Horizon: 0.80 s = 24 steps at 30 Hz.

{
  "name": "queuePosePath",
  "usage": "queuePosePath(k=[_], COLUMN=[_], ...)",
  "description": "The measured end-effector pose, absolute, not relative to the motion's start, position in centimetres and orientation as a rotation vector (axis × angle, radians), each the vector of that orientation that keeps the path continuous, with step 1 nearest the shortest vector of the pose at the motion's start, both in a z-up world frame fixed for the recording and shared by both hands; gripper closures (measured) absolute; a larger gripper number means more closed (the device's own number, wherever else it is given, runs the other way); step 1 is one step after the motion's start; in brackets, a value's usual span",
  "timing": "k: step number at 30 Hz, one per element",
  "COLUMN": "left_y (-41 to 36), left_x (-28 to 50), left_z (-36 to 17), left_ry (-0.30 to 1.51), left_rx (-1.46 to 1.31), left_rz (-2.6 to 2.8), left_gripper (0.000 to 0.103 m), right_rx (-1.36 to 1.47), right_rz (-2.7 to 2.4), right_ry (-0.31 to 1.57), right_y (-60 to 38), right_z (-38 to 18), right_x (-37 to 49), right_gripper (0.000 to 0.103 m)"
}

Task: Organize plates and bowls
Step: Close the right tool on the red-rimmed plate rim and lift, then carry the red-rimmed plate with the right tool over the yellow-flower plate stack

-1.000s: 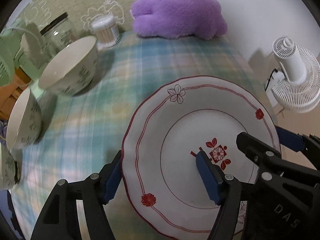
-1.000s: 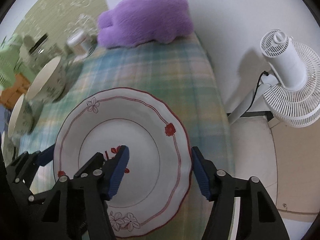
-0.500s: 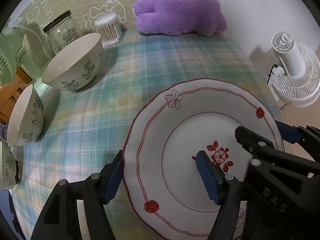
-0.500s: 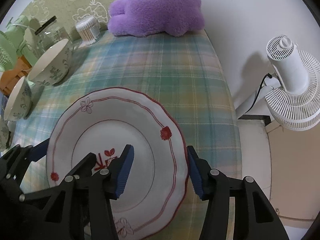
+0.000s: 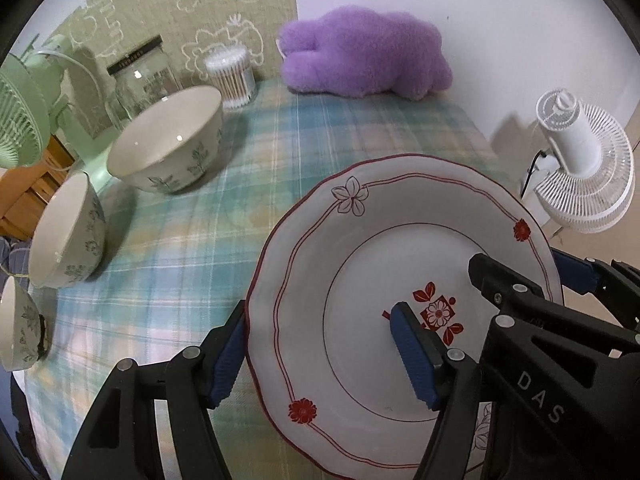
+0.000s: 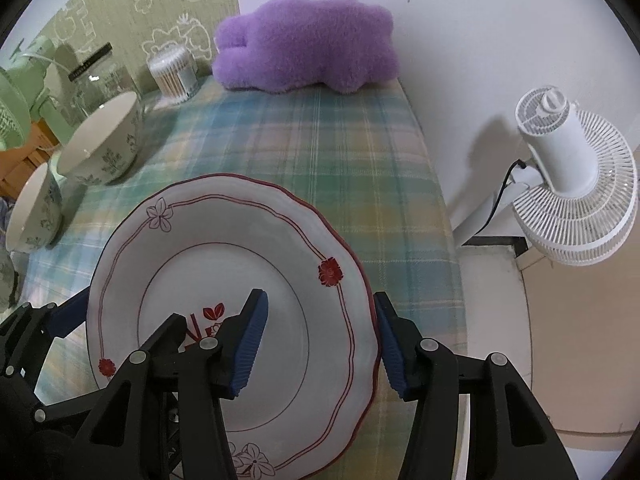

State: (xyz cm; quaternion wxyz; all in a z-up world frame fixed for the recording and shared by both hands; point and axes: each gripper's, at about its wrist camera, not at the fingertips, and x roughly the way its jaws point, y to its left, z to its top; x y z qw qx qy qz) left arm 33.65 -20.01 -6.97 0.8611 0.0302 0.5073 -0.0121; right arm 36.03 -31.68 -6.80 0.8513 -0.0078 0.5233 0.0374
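A white plate with red trim and a red flower motif fills the near right of the plaid table. My left gripper spans its left rim, one blue pad against the outer edge and the other on the plate's face, and its jaws are closing. My right gripper grips the opposite rim of the plate in the same way, pads pressing on it. Whether the plate touches the cloth I cannot tell. Three leaf-patterned bowls stand at the left: a large bowl, a medium bowl and a small bowl.
A purple plush lies at the back of the table. A glass jar and a cotton-swab tub stand at the back left beside a green fan. A white fan stands on the floor past the table's right edge.
The right gripper's jaws have narrowed until its outer pad meets the plate's rim. Both views have tipped up a little and show more of the back wall. The plate stays between both grippers.
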Motion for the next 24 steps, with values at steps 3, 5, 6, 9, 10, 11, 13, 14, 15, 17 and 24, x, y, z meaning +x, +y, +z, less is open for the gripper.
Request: queuePosePath(k=[3, 5, 6, 9, 10, 11, 13, 14, 15, 17, 24], left_y=[-20.2, -20.1, -20.1, -20.1, -20.0, -20.0, -19.9, -20.0, -19.9, -19.7, -18.9], left_x=[33.2, 32.9, 32.6, 31.8, 31.3, 31.1, 30.2, 29.7, 29.3, 28.2, 24.7], left_z=[-5.8, -4.9, -4.3, -3.1, -2.5, -2.2, -1.3, -1.0, -0.8, -0.1, 1.1], left_ry=[1.042, 1.031, 1.021, 1.000, 0.990, 0.985, 0.975, 0.971, 0.970, 0.962, 0.950], left_rx=[0.067, 0.057, 0.053, 0.052, 0.049, 0.046, 0.043, 0.043, 0.044, 0.045, 0.041], left_rz=[-0.029, -0.027, -0.028, -0.036, -0.043, -0.050, -0.069, -0.077, -0.083, -0.098, -0.139], left_gripper=[0.033, 0.033, 0.033, 0.034, 0.034, 0.034, 0.034, 0.034, 0.034, 0.034, 0.034], right_rx=[-0.015, -0.012, -0.011, -0.007, -0.004, 0.000, 0.012, 0.014, 0.018, 0.020, 0.023], right_rz=[0.076, 0.076, 0.074, 0.064, 0.058, 0.052, 0.030, 0.023, 0.011, -0.006, -0.046], right_ry=[1.077, 1.066, 1.059, 1.035, 1.029, 1.023, 1.011, 1.008, 1.004, 0.999, 0.983], right_y=[-31.9, -31.9, -32.0, -32.0, -32.1, -32.1, -32.3, -32.3, -32.2, -32.1, -31.3], right_z=[-5.5, -4.6, -4.0, -2.4, -1.9, -1.5, -0.4, -0.1, 0.3, 1.0, 2.9], right_x=[35.5, 35.1, 34.9, 34.0, 33.8, 33.4, 32.3, 32.0, 31.3, 30.1, 25.8], right_gripper=[0.047, 0.047, 0.047, 0.047, 0.047, 0.047, 0.047, 0.047, 0.047, 0.047, 0.047])
